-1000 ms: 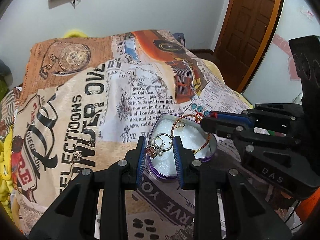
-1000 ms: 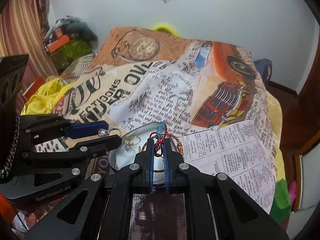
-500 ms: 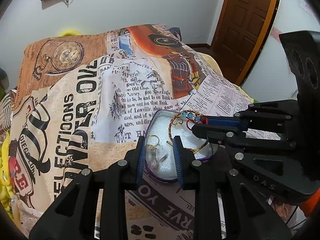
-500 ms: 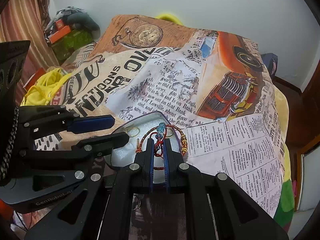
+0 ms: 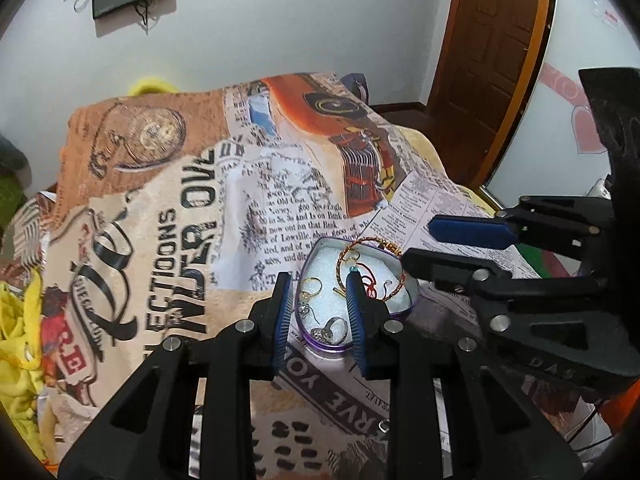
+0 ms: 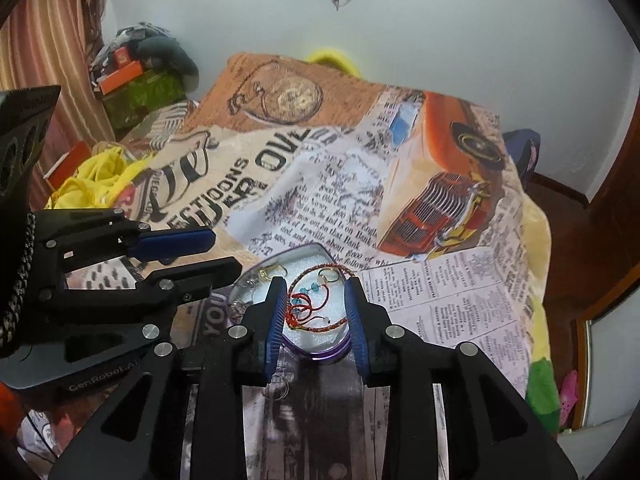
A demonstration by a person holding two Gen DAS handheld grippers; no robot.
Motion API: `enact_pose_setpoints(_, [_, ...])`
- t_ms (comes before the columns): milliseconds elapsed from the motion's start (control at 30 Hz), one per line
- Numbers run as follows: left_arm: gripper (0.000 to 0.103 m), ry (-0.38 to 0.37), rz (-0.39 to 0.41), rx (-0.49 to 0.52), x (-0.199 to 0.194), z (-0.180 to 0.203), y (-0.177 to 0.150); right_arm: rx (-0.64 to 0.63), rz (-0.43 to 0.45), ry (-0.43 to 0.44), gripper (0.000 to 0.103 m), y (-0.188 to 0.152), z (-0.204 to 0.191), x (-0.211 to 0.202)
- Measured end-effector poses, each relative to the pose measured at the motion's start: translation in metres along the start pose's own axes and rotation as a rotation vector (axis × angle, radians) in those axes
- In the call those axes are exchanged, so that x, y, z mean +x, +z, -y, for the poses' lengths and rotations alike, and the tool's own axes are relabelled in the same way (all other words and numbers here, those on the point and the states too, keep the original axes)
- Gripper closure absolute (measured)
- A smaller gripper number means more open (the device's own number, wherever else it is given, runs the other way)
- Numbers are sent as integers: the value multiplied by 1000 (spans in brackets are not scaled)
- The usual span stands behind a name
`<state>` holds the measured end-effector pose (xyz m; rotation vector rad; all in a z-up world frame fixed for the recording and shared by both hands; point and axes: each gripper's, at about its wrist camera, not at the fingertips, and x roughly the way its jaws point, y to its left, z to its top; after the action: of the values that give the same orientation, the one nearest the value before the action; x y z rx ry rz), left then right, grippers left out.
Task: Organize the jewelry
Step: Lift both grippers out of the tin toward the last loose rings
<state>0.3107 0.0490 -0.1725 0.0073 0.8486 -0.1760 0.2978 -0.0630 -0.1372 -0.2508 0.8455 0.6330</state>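
A heart-shaped purple tin point(image 5: 412, 300) with a white lining lies on the printed blanket; it also shows in the right wrist view point(image 6: 320, 356). Inside lie a gold bangle point(image 5: 348, 252), a red cord bracelet with blue beads point(image 6: 304, 304), gold rings point(image 5: 314, 285) and a silver ring point(image 5: 334, 326). My left gripper point(image 5: 318, 312) is open and empty just above the tin's near end. My right gripper point(image 6: 316, 312) is open and empty over the red cord bracelet. Each gripper shows in the other's view, the right point(image 5: 444, 244) and the left point(image 6: 208, 252).
The printed blanket point(image 5: 168, 240) covers a bed. A small metal ring point(image 5: 384, 425) lies loose on the blanket near me, also in the right wrist view point(image 6: 282, 390). Yellow cloth point(image 6: 92, 180) and boxes lie at the left. A wooden door point(image 5: 492, 60) stands at the right.
Both grippers have opened. The left let its rings drop into the tin, and the right let the red cord bracelet drop into the tin.
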Motion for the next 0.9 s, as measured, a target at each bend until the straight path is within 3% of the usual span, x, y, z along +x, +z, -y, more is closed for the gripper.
enact_pose_setpoints(500, [76, 49, 82, 10, -70, 12, -8, 50, 103, -22, 76, -8, -5, -70])
enact_pose_setpoints(667, [73, 55, 73, -6, -78, 11, -21, 75, 67, -27, 74, -23, -4, -68])
enact_pose_setpoints(900, [72, 53, -4, -37, -64, 4, -47, 103, -19, -7, 69, -47, -3, -47])
